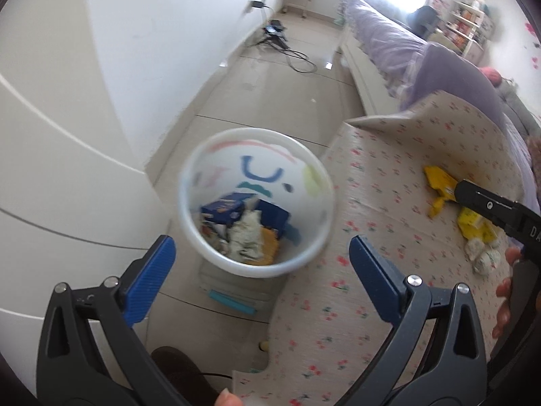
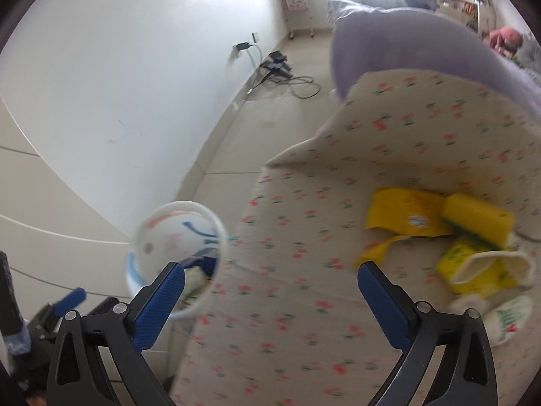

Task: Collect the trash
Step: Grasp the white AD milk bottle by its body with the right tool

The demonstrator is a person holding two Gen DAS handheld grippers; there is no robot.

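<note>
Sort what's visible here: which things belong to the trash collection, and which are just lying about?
Part of the job:
- white bin, already holding scraps
- yellow wrappers on the floral bedcover
- crumpled white packet beside them
- left gripper and right gripper, both open

Just lying about:
- purple blanket
- cables on the floor
- pink rack
- shelves

The bin (image 1: 257,203) stands on the floor (image 1: 270,94) just left of the bed (image 1: 405,176), with scraps (image 1: 247,233) inside, while wrappers (image 2: 405,216), what seems a sponge (image 2: 476,216) and crumpled paper (image 2: 507,314) lie on the bed at right.
</note>
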